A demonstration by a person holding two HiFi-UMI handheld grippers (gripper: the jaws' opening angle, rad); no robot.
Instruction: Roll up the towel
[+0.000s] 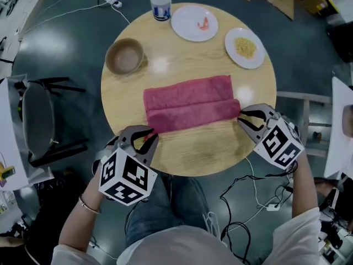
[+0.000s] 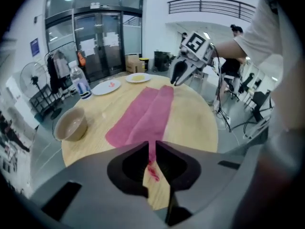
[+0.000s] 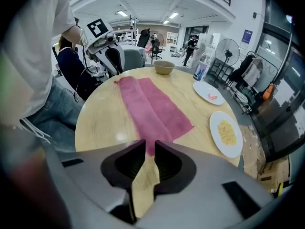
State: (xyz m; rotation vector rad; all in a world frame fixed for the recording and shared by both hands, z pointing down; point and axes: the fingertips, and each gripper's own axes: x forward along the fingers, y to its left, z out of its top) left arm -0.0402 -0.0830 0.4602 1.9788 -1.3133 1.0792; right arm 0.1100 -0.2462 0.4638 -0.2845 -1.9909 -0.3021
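Note:
A pink towel (image 1: 190, 101) lies folded lengthways across the round wooden table (image 1: 193, 153). In front of it, the near layer forms a thicker band along the front edge. My left gripper (image 1: 148, 138) is at the towel's front left corner, its jaws nearly closed with a strip of pink cloth pinched between them (image 2: 151, 149). At the towel's right end, my right gripper (image 1: 241, 116) has its jaws closed on the cloth edge in the same way (image 3: 149, 146). Each gripper view looks along the towel (image 2: 145, 116) (image 3: 152, 106) to the other gripper.
Behind the towel stand a brown bowl (image 1: 126, 56), a water bottle (image 1: 160, 1), a white plate with a pink morsel (image 1: 194, 22) and a plate of yellow food (image 1: 245, 47). A black chair (image 1: 38, 120) is at the left, and cables (image 1: 242, 203) lie on the floor.

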